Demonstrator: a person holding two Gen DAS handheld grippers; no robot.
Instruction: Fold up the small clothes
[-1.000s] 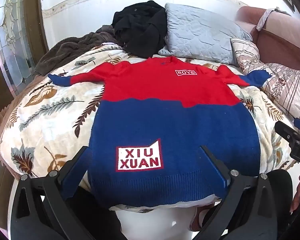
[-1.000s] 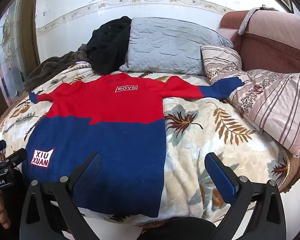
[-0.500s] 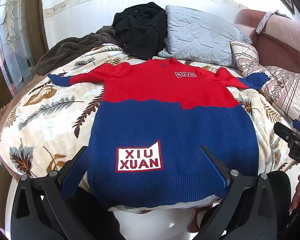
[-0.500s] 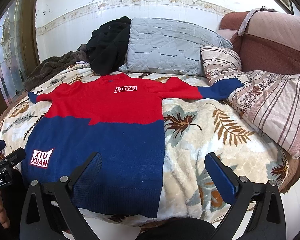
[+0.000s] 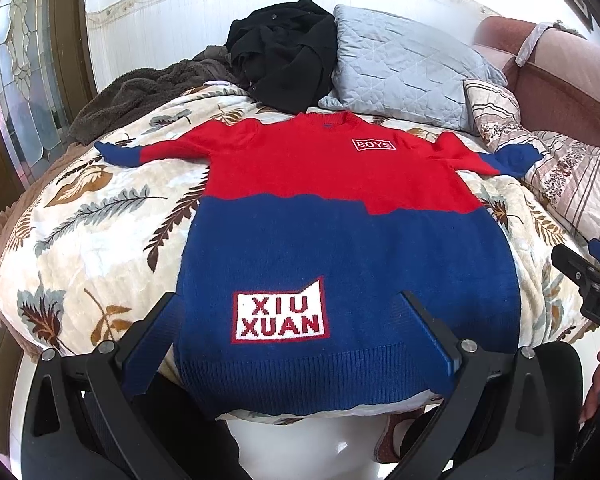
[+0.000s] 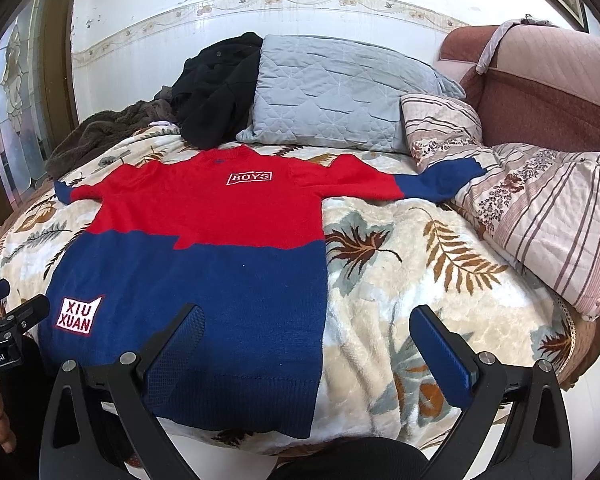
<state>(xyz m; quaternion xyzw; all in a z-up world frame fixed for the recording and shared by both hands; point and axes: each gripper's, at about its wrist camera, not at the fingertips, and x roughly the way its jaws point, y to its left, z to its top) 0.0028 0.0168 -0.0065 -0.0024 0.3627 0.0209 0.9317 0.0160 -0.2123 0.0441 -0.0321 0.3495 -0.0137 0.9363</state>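
A red and blue child's sweater [image 5: 340,216] lies flat, face up, on the leaf-patterned bed [image 5: 100,232], sleeves spread out, hem at the near edge. It also shows in the right wrist view [image 6: 204,256]. My left gripper [image 5: 292,340] is open and empty, hovering over the hem near the "XIU XUAN" patch [image 5: 280,312]. My right gripper [image 6: 308,352] is open and empty over the sweater's right hem corner; its right finger [image 6: 440,356] is over bare blanket.
A black garment [image 5: 284,52], a grey pillow [image 5: 408,68] and a brown blanket [image 5: 140,88] lie at the bed's far side. A striped quilt [image 6: 548,216] covers the right side, beside a pink headboard [image 6: 540,92]. A window [image 5: 20,72] stands at the left.
Both grippers have shifted only slightly; the sweater sits a touch lower in view. Nothing was grasped or released.
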